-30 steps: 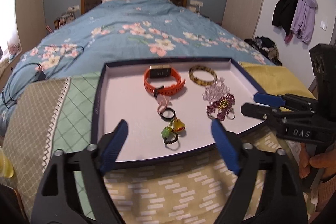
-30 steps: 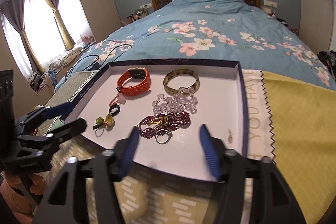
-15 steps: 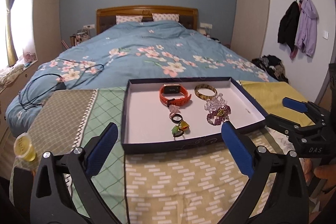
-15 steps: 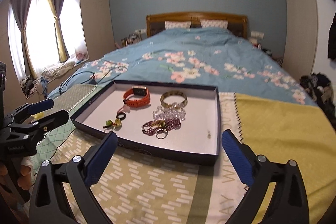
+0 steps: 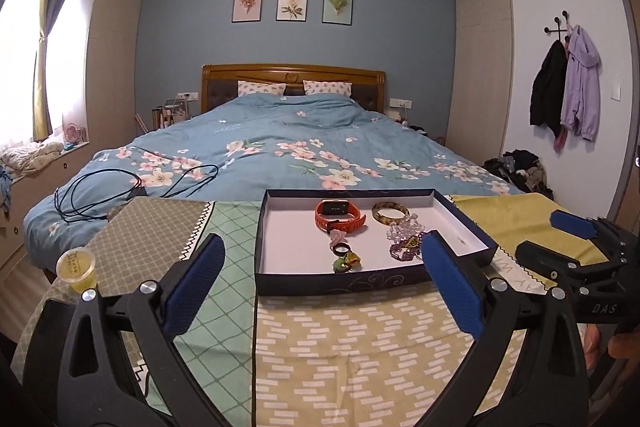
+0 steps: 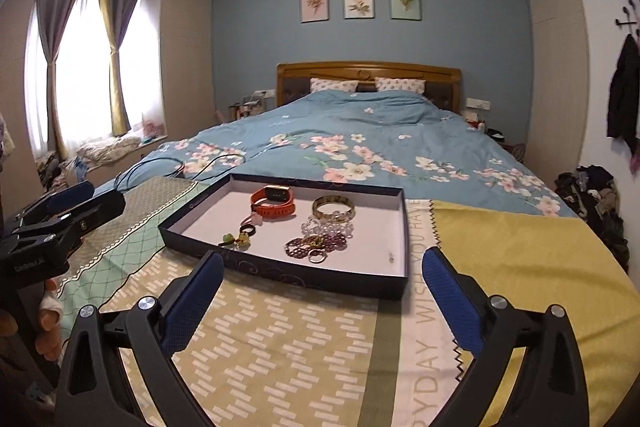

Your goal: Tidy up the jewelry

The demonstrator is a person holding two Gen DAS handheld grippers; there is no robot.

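A dark blue tray (image 5: 340,283) with a white floor lies on the patterned cloths. In it are an orange watch (image 5: 340,217), a mottled bangle (image 5: 390,214), clear beads (image 5: 404,229), purple beads (image 5: 402,251) and small rings (image 5: 344,259). The right wrist view shows the same tray (image 6: 304,277), watch (image 6: 274,203), bangle (image 6: 333,207), purple beads (image 6: 316,243) and rings (image 6: 240,237). My left gripper (image 5: 320,251) is open and empty, short of the tray's front wall. My right gripper (image 6: 322,259) is likewise open, empty and back from the tray. Each gripper shows at the edge of the other's view.
A small cup of yellow liquid (image 5: 76,269) stands at the left on the grey cloth. Black cables (image 5: 132,187) lie on the floral bed (image 5: 300,147) behind the tray. A yellow cloth (image 6: 520,247) spreads to the right, and clothes are piled on the floor (image 6: 592,195).
Both grippers have drawn back from over the tray and tilted upward, so more of the room shows. Their jaws stand wider. The jewellery has stayed in the tray.
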